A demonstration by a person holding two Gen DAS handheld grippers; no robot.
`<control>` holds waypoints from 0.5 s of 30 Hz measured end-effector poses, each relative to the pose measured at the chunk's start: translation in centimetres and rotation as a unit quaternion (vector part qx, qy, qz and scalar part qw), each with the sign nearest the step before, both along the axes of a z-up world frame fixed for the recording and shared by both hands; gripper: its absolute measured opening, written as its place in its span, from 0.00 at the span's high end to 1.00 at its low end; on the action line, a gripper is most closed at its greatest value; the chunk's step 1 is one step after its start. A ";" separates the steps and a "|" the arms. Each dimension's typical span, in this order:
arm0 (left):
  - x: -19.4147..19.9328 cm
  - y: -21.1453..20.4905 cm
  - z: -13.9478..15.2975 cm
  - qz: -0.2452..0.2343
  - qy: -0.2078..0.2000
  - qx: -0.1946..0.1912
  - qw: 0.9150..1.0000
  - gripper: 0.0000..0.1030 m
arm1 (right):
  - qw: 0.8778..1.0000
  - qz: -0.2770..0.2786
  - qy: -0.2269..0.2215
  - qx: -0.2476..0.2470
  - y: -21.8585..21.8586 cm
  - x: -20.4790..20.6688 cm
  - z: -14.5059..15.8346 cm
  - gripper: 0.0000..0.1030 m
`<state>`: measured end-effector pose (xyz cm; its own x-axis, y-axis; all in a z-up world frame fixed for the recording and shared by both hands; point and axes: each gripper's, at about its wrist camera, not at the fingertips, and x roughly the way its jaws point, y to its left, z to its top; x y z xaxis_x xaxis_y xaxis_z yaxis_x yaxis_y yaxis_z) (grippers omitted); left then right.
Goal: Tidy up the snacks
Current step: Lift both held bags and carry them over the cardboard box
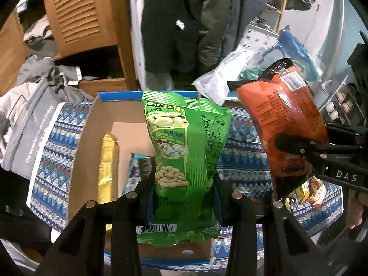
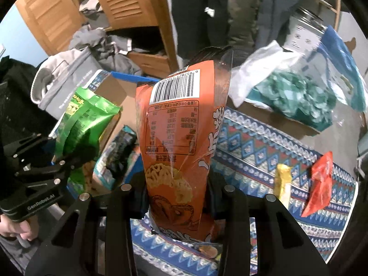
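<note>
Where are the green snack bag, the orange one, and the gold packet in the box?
green snack bag (image 1: 184, 151): left wrist view, front panel.
orange snack bag (image 2: 181, 142): right wrist view, printed back.
gold packet (image 1: 107, 168): left wrist view, middle.

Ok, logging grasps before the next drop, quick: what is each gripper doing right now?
Left gripper: closed on the green snack bag.
Right gripper: closed on the orange snack bag.

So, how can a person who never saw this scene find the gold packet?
Start at the open cardboard box on the patterned cloth. Look along its left inner wall: the gold packet lies there lengthwise. It is the only shiny, long, plain gold wrapper; the blue packet beside it is printed.
</note>
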<state>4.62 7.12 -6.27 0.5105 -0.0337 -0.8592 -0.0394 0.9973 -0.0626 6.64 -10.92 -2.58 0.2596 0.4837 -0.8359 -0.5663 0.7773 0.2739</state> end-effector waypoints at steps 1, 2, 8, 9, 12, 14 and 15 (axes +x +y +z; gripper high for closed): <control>-0.1 0.5 0.0 0.003 0.000 0.002 1.000 0.61 | 1.000 0.003 0.002 0.001 0.6 0.0 0.0 0.64; -0.1 0.9 0.0 0.006 -0.001 0.002 1.000 0.61 | 1.000 0.005 0.003 0.001 1.0 0.0 0.0 0.64; -0.5 3.7 -0.5 0.028 0.003 -0.002 1.000 0.61 | 1.000 0.020 0.009 0.007 4.1 0.2 0.3 0.64; -0.6 4.1 -0.6 0.032 0.004 -0.002 0.999 0.61 | 1.000 0.022 0.011 0.008 4.6 0.1 0.4 0.64; -0.8 5.5 -0.9 0.043 0.006 0.000 0.999 0.61 | 0.999 0.030 0.016 0.012 6.2 0.1 0.5 0.64; -0.9 6.5 -1.2 0.054 0.009 -0.002 0.998 0.61 | 0.999 0.035 0.019 0.013 7.3 0.1 0.4 0.64; -1.0 6.8 -1.3 0.057 0.010 -0.003 0.998 0.61 | 0.999 0.038 0.020 0.014 7.8 0.1 0.4 0.64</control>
